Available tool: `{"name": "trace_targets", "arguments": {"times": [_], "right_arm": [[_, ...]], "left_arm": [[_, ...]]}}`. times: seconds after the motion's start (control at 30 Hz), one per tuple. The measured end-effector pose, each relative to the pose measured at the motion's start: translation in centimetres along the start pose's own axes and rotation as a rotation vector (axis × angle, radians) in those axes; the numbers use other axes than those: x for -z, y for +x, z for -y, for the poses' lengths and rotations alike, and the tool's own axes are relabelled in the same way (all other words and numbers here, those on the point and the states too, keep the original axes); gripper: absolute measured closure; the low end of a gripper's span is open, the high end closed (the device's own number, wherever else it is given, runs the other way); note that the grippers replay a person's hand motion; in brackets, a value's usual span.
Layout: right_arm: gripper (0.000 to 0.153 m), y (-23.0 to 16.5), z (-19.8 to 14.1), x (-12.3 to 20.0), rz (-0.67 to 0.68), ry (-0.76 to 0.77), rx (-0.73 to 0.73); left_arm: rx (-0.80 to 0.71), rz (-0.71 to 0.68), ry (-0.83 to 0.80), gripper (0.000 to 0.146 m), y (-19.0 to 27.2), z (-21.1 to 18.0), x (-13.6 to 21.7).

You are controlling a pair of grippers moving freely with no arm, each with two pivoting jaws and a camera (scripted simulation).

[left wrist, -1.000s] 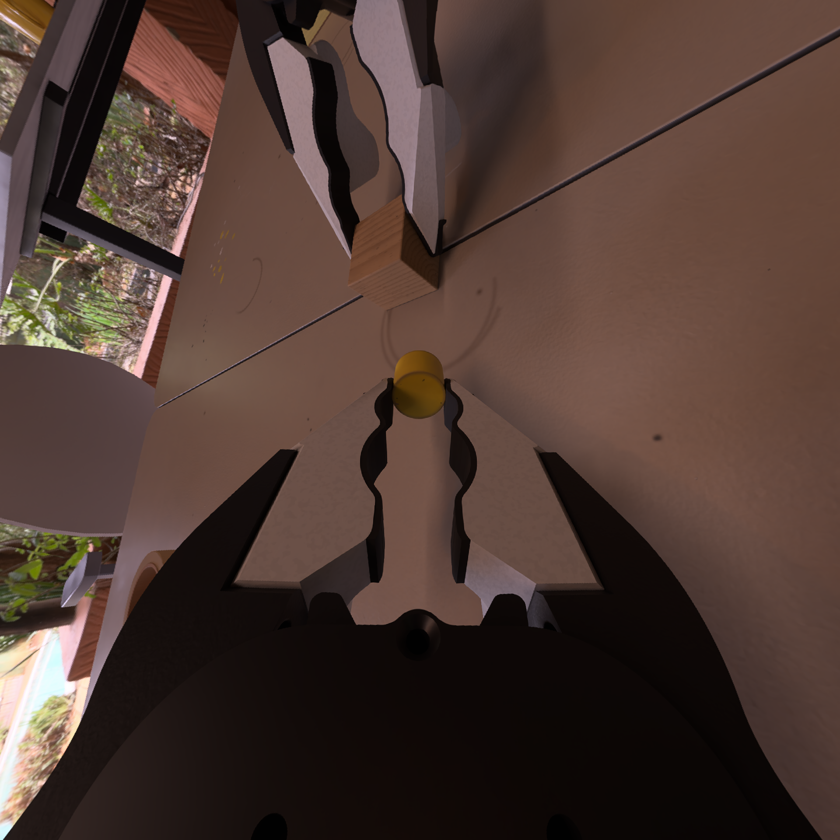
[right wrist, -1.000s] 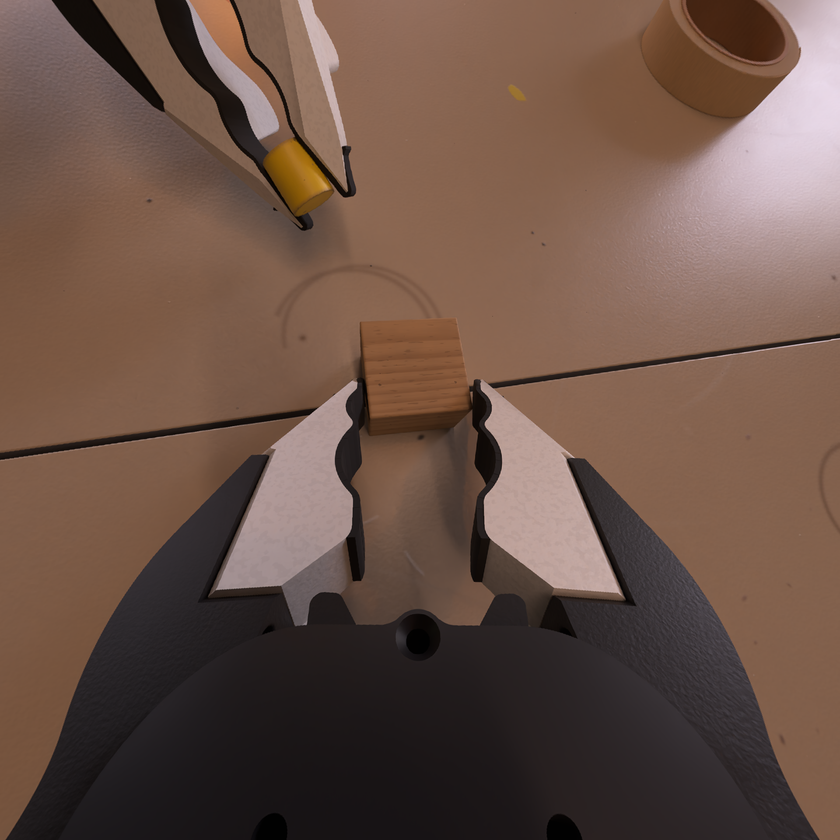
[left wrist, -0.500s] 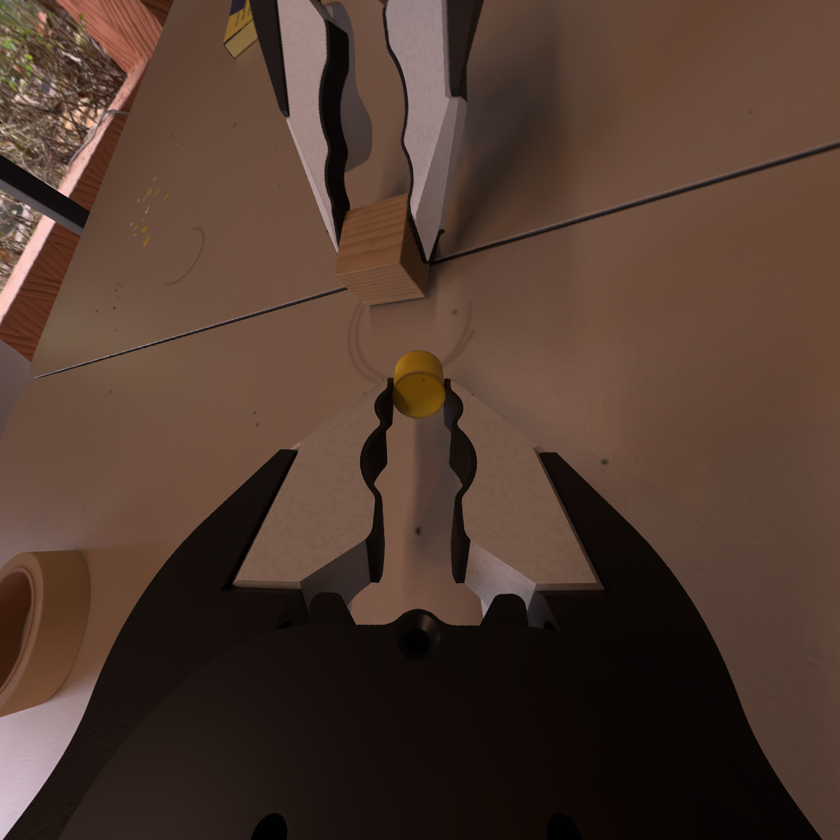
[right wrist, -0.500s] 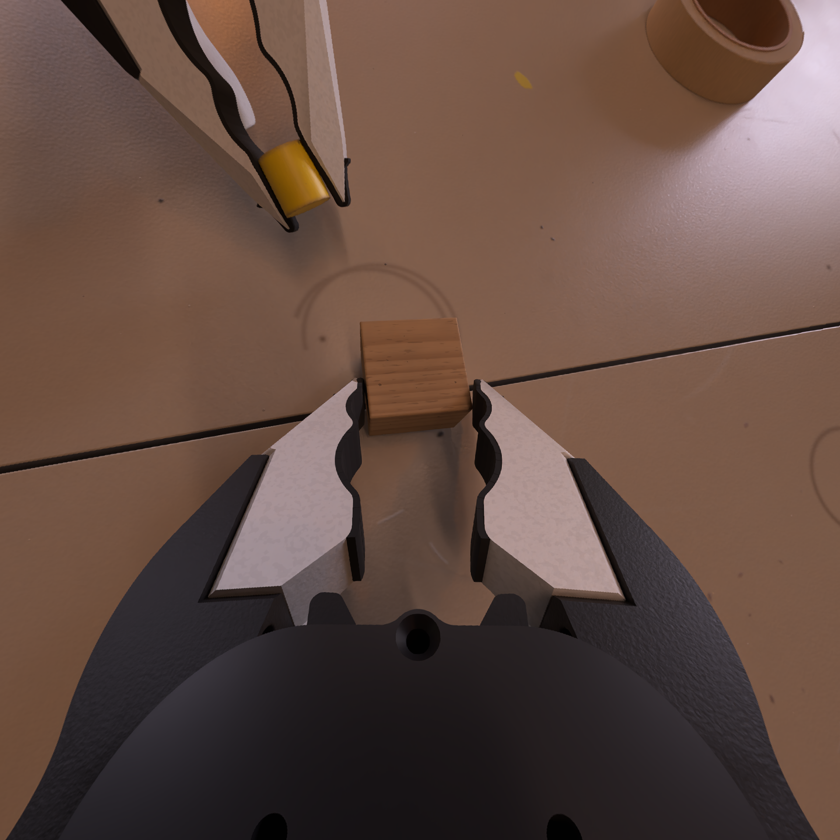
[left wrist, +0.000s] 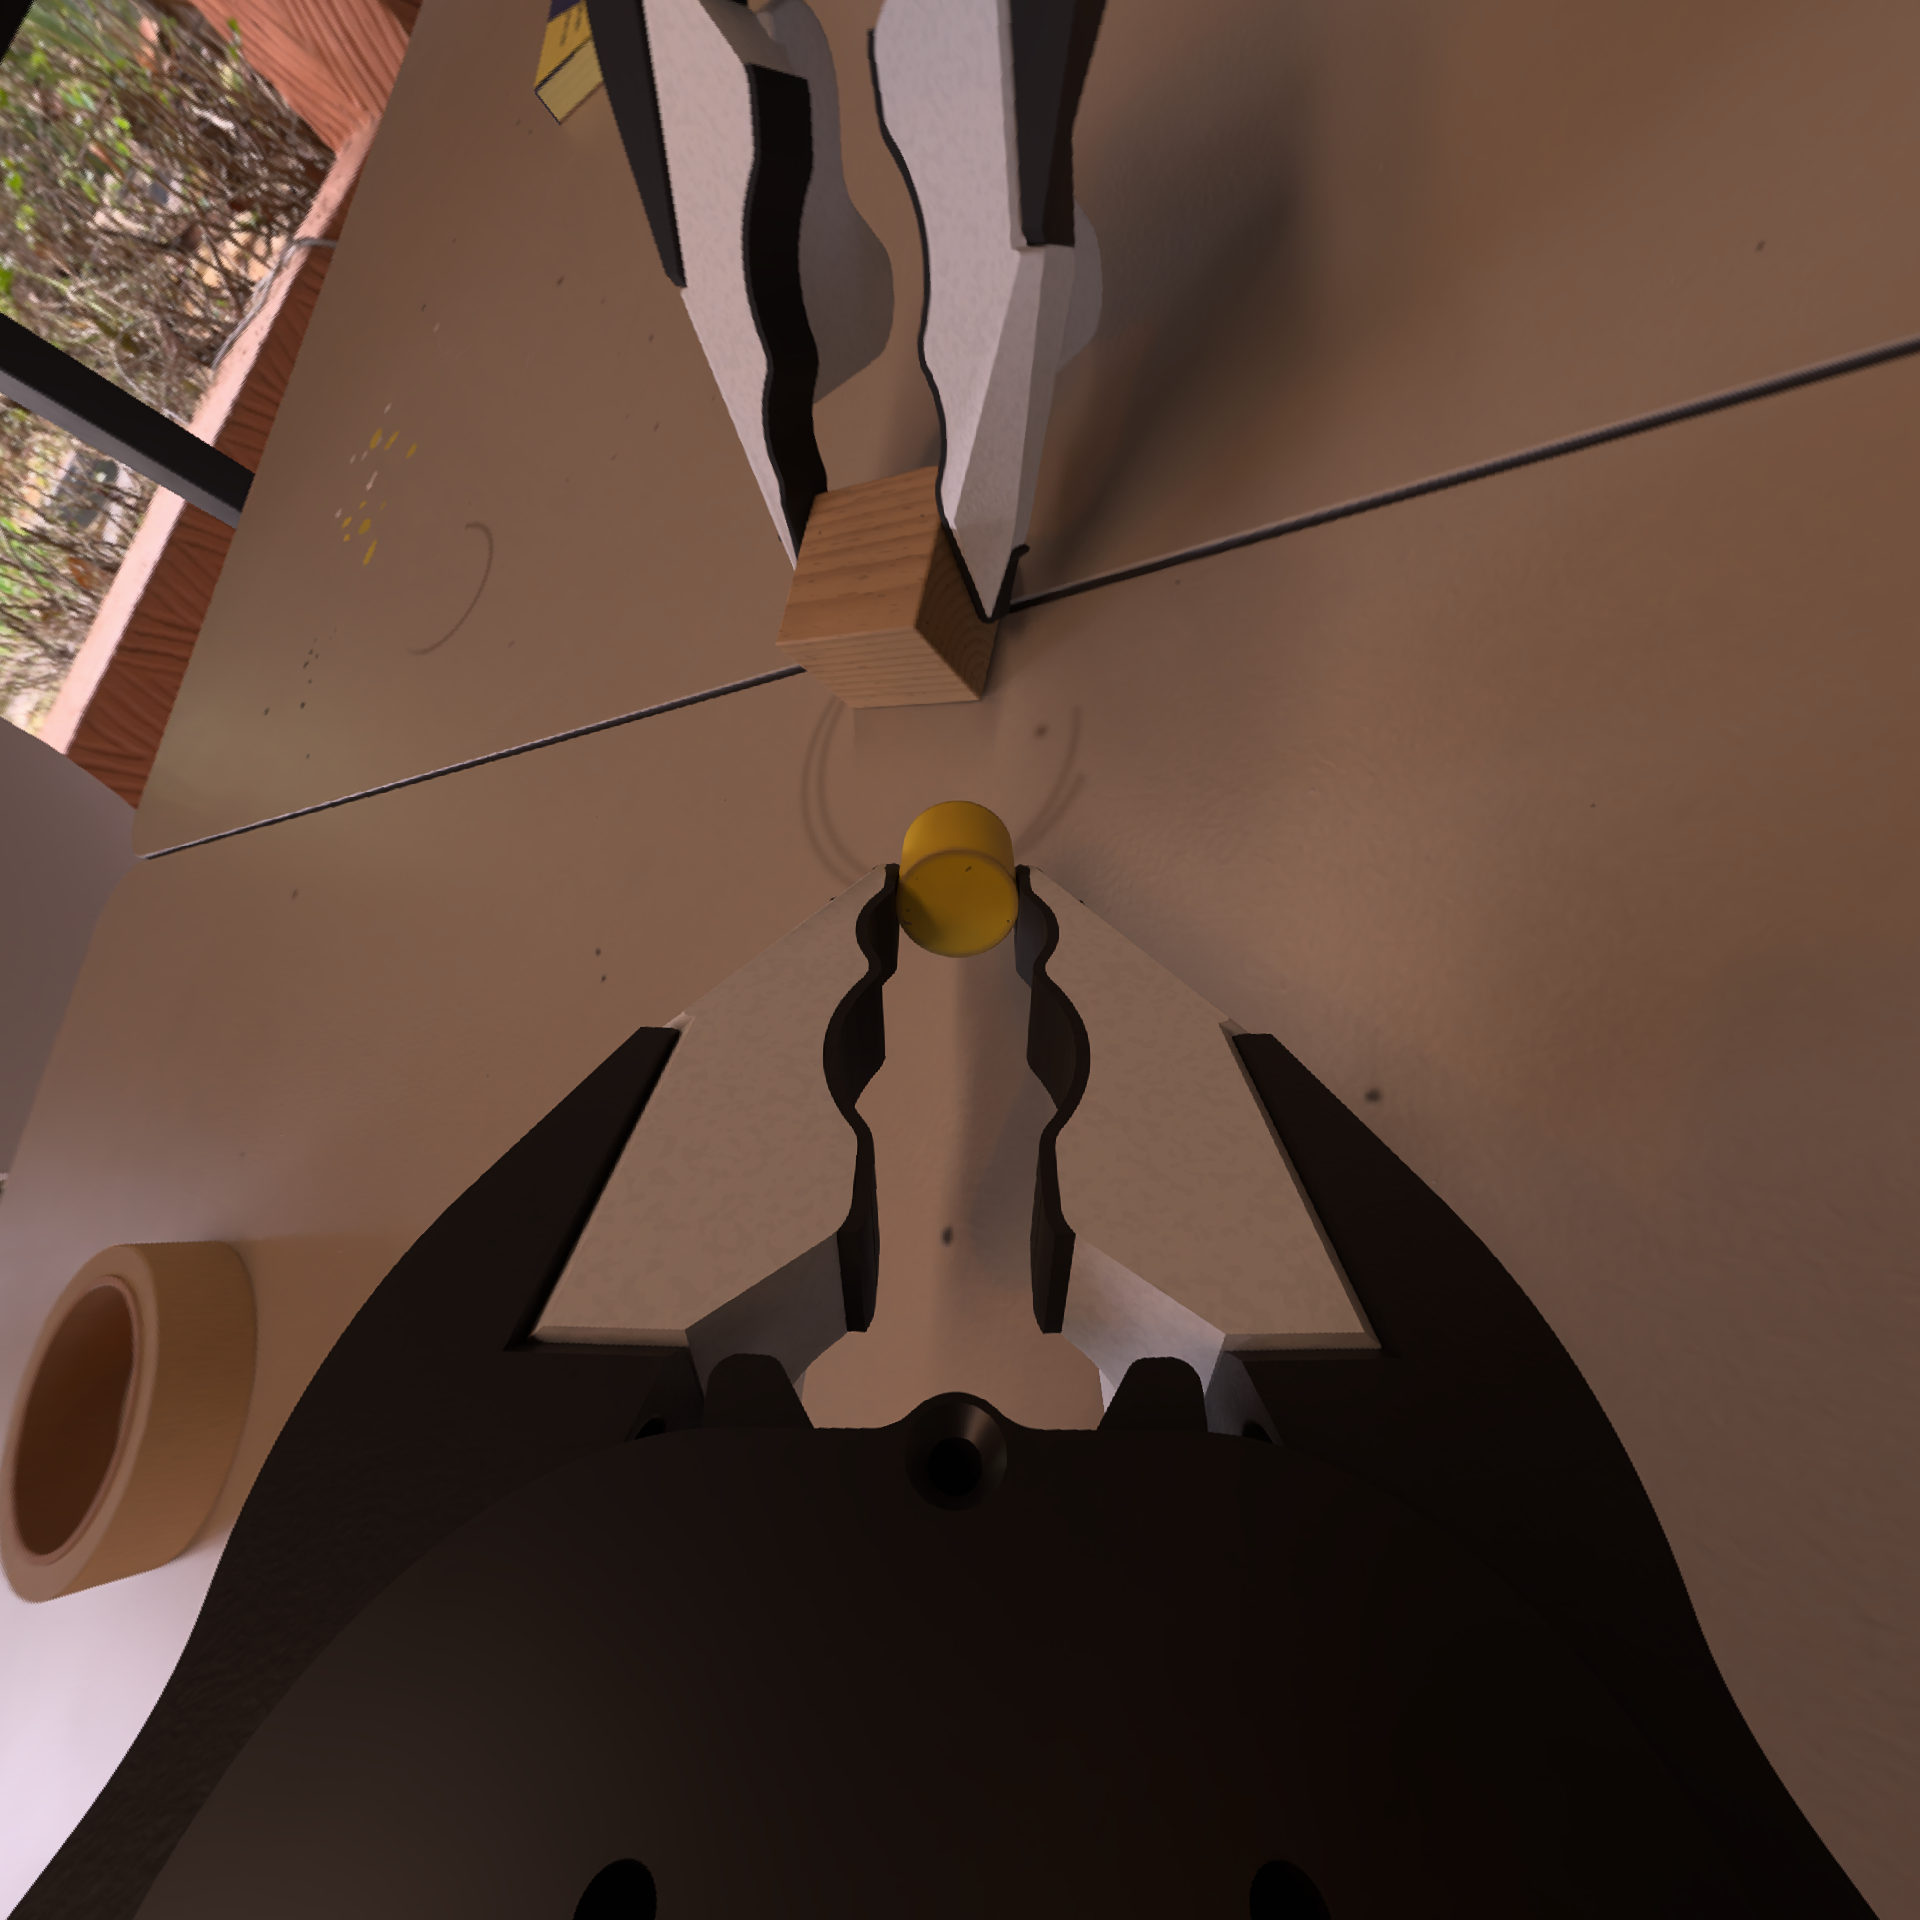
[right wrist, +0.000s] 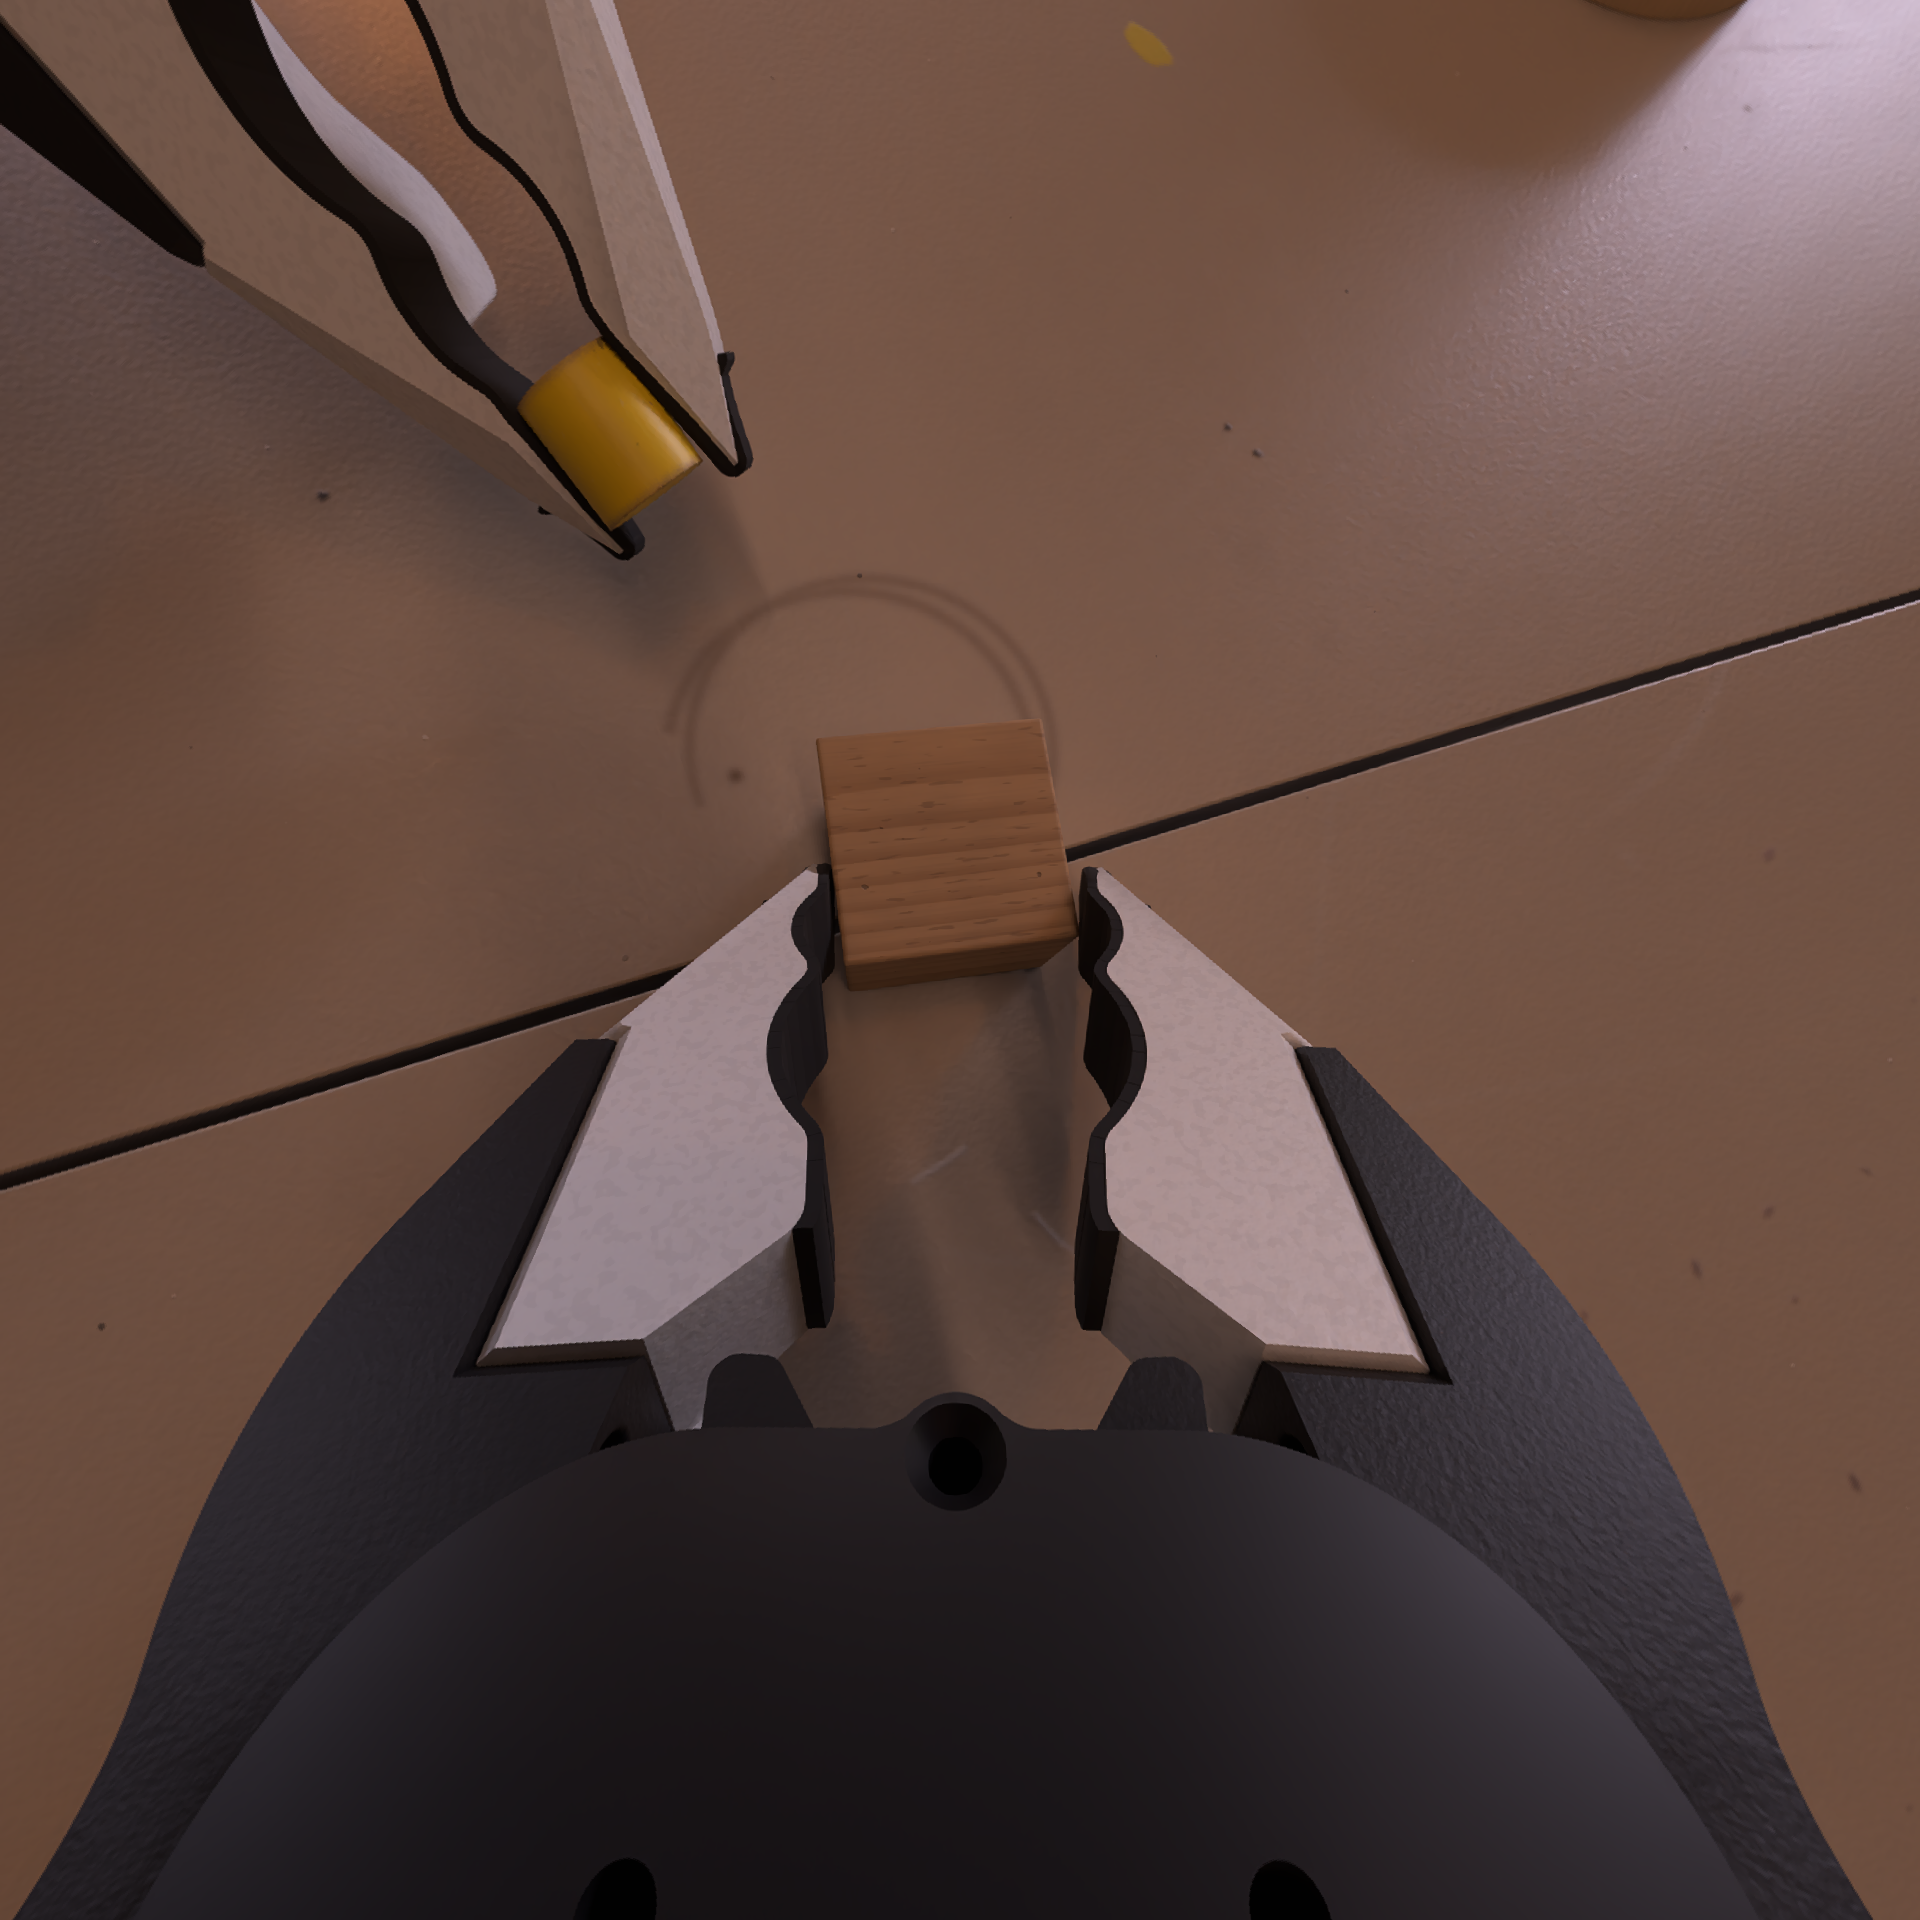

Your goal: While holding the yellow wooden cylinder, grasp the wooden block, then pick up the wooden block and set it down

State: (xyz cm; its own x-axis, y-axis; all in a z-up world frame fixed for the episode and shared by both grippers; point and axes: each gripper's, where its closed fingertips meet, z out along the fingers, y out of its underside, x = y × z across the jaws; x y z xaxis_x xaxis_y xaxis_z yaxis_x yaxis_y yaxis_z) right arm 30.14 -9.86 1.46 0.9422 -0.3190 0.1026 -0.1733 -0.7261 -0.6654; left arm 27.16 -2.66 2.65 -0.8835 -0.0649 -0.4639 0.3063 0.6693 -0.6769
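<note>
The yellow wooden cylinder [left wrist: 956, 894] lies crosswise between the fingertips of my left gripper [left wrist: 956, 883], which is shut on it above the table. The wooden block [right wrist: 940, 842], a light-brown cube, sits between the tips of my right gripper [right wrist: 951, 904], which is shut on it. The block is over the dark table seam [right wrist: 1455, 738]; I cannot tell whether it touches the table. The left wrist view shows the right gripper [left wrist: 894, 582] with the block [left wrist: 878, 623] just beyond the cylinder. The right wrist view shows the left gripper [right wrist: 675, 499] and cylinder [right wrist: 608, 447] at upper left.
A roll of beige tape [left wrist: 125, 1413] lies on the table at the lower left of the left wrist view. A small yellow and blue box [left wrist: 566, 78] is at the far top. The table edge [left wrist: 156, 644] runs along the left, with a window behind it.
Both grips hold as before. The left view has swung, bringing the tape roll in at lower left. In the right view the seam now tilts and the tape roll has slid out at the top.
</note>
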Motion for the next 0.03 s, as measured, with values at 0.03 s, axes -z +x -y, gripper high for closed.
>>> {"name": "trace_targets", "arguments": {"times": [0.03], "right_arm": [[0.105, -0.01, 0.0, 0.0, -0.002, -0.003, -0.005]], "left_arm": [[0.018, -0.004, 0.012, 0.125, -0.05, 0.1, 0.03]]}}
